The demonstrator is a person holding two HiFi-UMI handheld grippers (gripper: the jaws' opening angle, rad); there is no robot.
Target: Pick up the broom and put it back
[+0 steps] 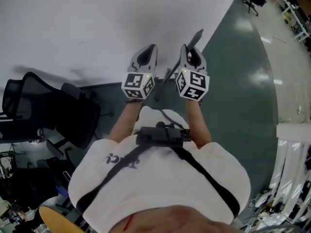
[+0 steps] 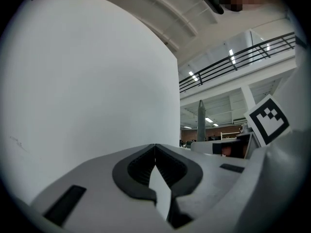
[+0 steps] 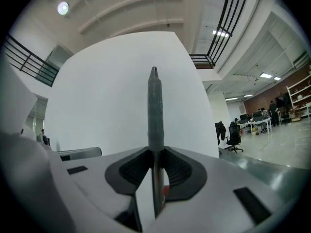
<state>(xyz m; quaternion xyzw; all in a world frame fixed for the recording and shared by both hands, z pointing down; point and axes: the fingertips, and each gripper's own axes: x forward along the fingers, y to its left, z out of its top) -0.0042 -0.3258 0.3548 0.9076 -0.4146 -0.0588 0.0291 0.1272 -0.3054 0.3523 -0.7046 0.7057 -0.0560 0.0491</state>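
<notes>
right gripper [image 3: 155,154]: clamped on broom [image 3: 154,106], facing wall [image 3: 107,96]
left gripper [image 2: 155,149]: jaws together, empty, facing wall
broom: likely light, stiff, slick handle; best held mid-handle

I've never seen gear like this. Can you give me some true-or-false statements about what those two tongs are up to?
1. The right tongs are clamped on the grey broom handle. True.
2. The left tongs grip the handle too. False: they are shut on nothing.
3. A black office chair stands on the person's left. True.
4. The tongs face a brick wall. False: it is a plain white wall.
</notes>
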